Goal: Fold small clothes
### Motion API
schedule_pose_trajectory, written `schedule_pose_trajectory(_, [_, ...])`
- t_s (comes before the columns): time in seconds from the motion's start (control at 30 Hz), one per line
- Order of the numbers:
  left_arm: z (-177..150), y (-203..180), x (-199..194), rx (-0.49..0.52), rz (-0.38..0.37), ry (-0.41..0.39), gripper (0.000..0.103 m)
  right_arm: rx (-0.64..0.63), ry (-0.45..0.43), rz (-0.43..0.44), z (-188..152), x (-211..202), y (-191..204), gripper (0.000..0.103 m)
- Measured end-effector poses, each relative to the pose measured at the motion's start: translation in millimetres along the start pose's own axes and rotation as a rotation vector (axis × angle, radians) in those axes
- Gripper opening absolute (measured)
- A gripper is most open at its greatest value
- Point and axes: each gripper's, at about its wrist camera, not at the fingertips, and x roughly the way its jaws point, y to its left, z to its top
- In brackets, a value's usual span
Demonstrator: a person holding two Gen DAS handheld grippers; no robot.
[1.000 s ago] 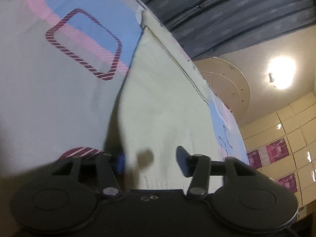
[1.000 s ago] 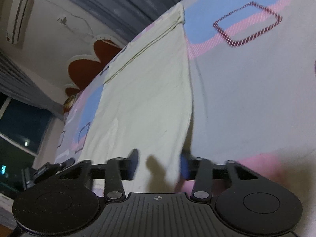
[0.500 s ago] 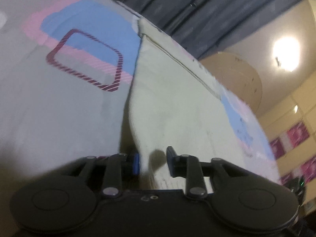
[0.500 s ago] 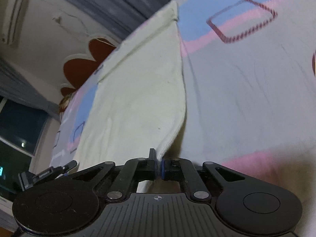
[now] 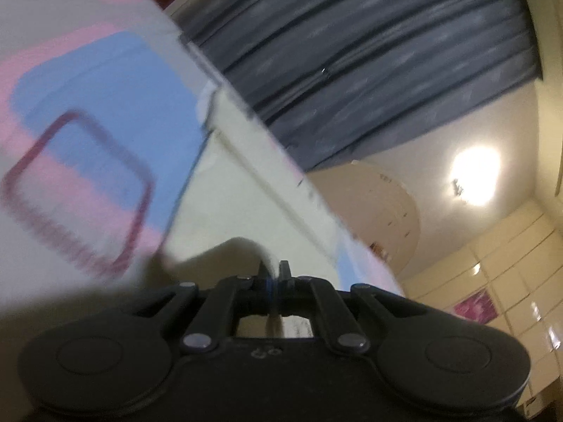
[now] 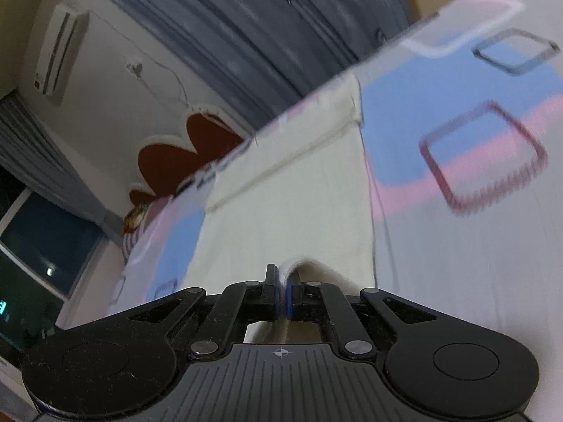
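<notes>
With both near corners pinched, the fold comes down to carrying them evenly. The left gripper (image 5: 272,283) is closed on the near left corner of the cream garment (image 5: 239,193), and the right gripper (image 6: 283,295) is clamped on the near right corner; cloth bulges up just ahead of each. The garment lies flat on the patterned bedsheet (image 6: 457,246), its far hem towards the grey curtain (image 6: 281,35). Lift both corners level, keep the edge between them taut, and bring them straight over to the far hem. Motion blur softens the left view, so how much cloth it holds is probably little.
</notes>
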Motion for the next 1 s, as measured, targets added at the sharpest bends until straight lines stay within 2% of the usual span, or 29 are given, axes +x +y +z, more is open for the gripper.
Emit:
schedule_pose_trajectory(0.17, [49.6,-15.2,56.6,0.015,-0.024,-0.045,0.002,0.015,-0.052,0.012,69.2,40.9,2.9,0.003])
schedule_pose_trajectory(0.33, [87.2,-12.4,111.0,-0.012,-0.004,-0.065,0.002,0.068,-0.079,0.004,125.9,91.6,-17.7,0.003])
schedule_pose_trajectory(0.63, [140.7,6.5,181.8,-0.001,0.101,-0.013,0.002,0.161,-0.056,0.003,190.5,172.4,-65.9,0.003])
schedule_pose_trajectory(0.77, [160.2,32.3,214.7,-0.107,0.072,-0.004,0.003,0.232,-0.046,0.000,209.6,206.3,-97.0,0.003])
schedule_pose_trajectory(0.8, [162.1,36.7,218.0,-0.129,0.063,-0.035,0.019,0.237,-0.053,0.013,212.2,214.3,-104.5,0.004])
schedule_pose_trajectory(0.83, [163.6,41.2,220.3,-0.153,0.044,-0.074,0.045,0.237,-0.063,0.016,214.7,219.3,-110.0,0.004])
schedule_pose_trajectory(0.87, [164.6,43.6,221.5,-0.175,0.038,-0.106,0.065,0.242,-0.073,0.000,217.7,225.1,-115.3,0.006])
schedule_pose_trajectory(0.9, [164.6,42.8,220.9,-0.179,0.036,-0.134,0.069,0.246,-0.091,-0.014,220.0,226.7,-118.6,0.027])
schedule_pose_trajectory(0.97, [167.0,42.8,223.3,-0.162,0.022,-0.146,0.070,0.217,-0.165,-0.027,223.4,221.4,-118.6,0.067])
schedule_pose_trajectory(1.0, [168.6,41.5,224.8,-0.140,0.031,-0.139,0.069,0.199,-0.183,-0.026,225.0,219.4,-118.6,0.068])
